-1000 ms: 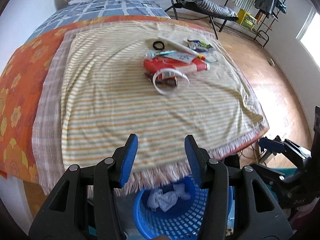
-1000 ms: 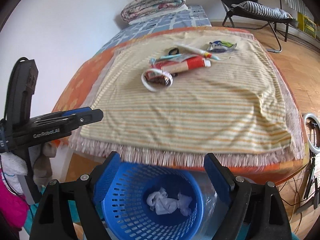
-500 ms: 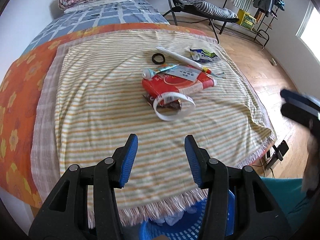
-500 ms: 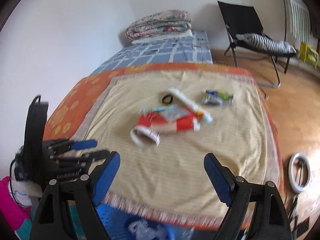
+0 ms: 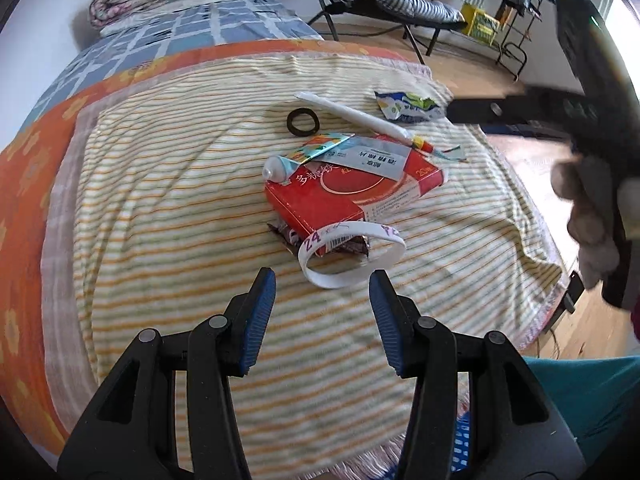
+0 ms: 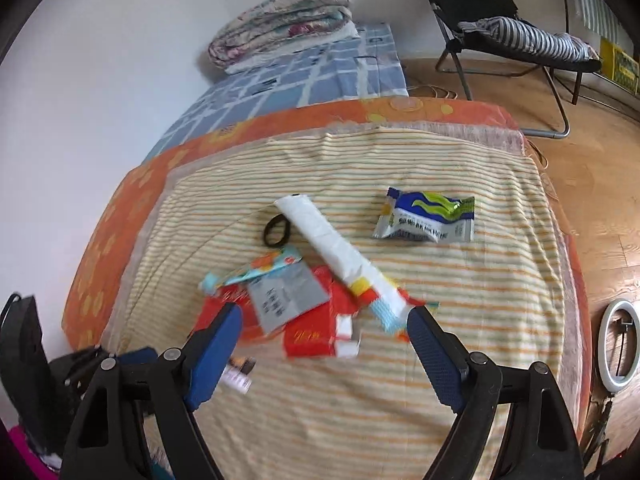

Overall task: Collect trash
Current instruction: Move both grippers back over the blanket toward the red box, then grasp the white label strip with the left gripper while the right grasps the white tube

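Spread over the bed, a striped cloth (image 5: 168, 208) carries all the trash in one cluster near its centre. We hold the left gripper (image 5: 322, 298) above the near part of the cloth, jaws partly spread with nothing between them. Just beyond its tips, at 12 o'clock, lies a white paper band (image 5: 352, 258), looped over the near corner of a red box (image 5: 352, 192). A small tube (image 5: 304, 156) rests on the box's far edge. A black ring (image 5: 303, 121) lies at 11 o'clock from the box, with a long white wrapper (image 5: 356, 114) just beside it. A blue-green sachet (image 5: 408, 106) sits apart at 1 o'clock.

We hold the right gripper (image 6: 325, 332) over the box, jaws spread wide and gripping nothing. In its view the sachet (image 6: 428, 218) lies at 1 o'clock, well apart from the cluster. A folded quilt (image 6: 280, 20) sits at the far end of the bed, and a black folding chair (image 6: 500, 20) stands on the wood floor at 2 o'clock.
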`<state>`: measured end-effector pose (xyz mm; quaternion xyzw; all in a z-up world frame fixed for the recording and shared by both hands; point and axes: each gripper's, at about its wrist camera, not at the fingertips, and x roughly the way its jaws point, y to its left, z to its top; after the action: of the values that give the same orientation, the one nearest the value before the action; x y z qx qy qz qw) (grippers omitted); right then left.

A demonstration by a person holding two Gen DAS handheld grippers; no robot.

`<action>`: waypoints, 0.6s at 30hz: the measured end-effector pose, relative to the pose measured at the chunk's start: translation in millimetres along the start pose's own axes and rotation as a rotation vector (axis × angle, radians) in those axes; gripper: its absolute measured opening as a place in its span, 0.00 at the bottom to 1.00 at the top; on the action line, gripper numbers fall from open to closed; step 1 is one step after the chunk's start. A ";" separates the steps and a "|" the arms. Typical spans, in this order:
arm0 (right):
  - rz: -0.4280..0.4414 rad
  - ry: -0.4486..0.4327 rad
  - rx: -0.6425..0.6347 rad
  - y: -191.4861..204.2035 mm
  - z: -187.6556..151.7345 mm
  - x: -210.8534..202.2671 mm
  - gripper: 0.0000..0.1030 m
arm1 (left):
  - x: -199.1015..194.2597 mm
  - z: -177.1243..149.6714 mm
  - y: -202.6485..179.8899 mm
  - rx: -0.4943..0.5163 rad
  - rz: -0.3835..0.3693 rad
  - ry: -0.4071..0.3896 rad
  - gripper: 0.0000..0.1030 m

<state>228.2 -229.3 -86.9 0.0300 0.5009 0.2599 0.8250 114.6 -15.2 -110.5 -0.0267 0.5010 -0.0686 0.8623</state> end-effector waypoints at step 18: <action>-0.031 0.057 -0.040 3.7 35.8 85.1 0.75 | 28.2 12.7 10.5 -0.019 -0.049 0.020 0.29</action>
<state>287.7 -179.4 -137.0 -0.0018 0.5195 0.2577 0.8147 140.3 -9.2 -129.6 -0.0465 0.5093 -0.0850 0.8551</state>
